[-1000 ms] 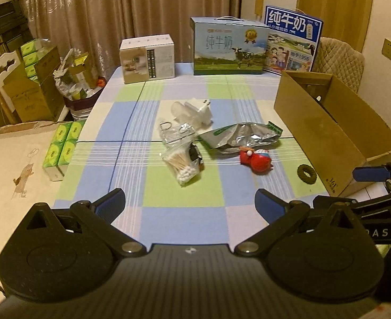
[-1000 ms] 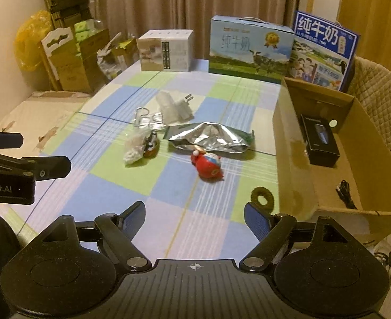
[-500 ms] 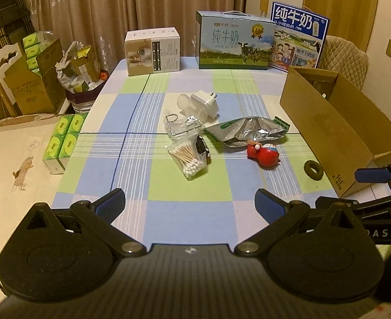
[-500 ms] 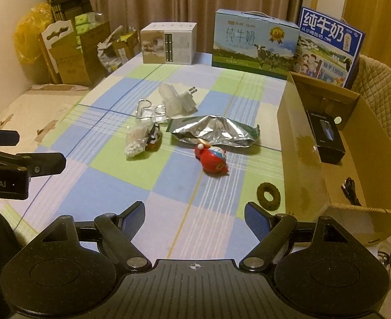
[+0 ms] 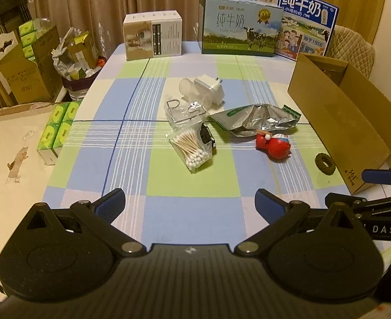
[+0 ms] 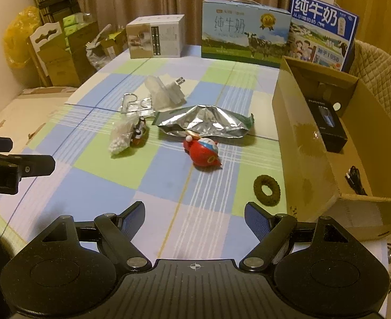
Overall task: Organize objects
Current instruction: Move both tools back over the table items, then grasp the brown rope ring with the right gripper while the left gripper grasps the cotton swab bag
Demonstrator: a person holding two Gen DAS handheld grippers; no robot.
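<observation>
Both grippers hover spread wide and empty over the bench's near edge, the left gripper (image 5: pixel 190 203) beside the right gripper (image 6: pixel 194 216). Ahead lie a swab bag (image 5: pixel 191 147), a red toy (image 6: pixel 203 152) and a foil pouch (image 6: pixel 204 123); a ring (image 6: pixel 266 190) sits just beside the box (image 6: pixel 302 138). Bare cloth separates grippers from clutter.
</observation>
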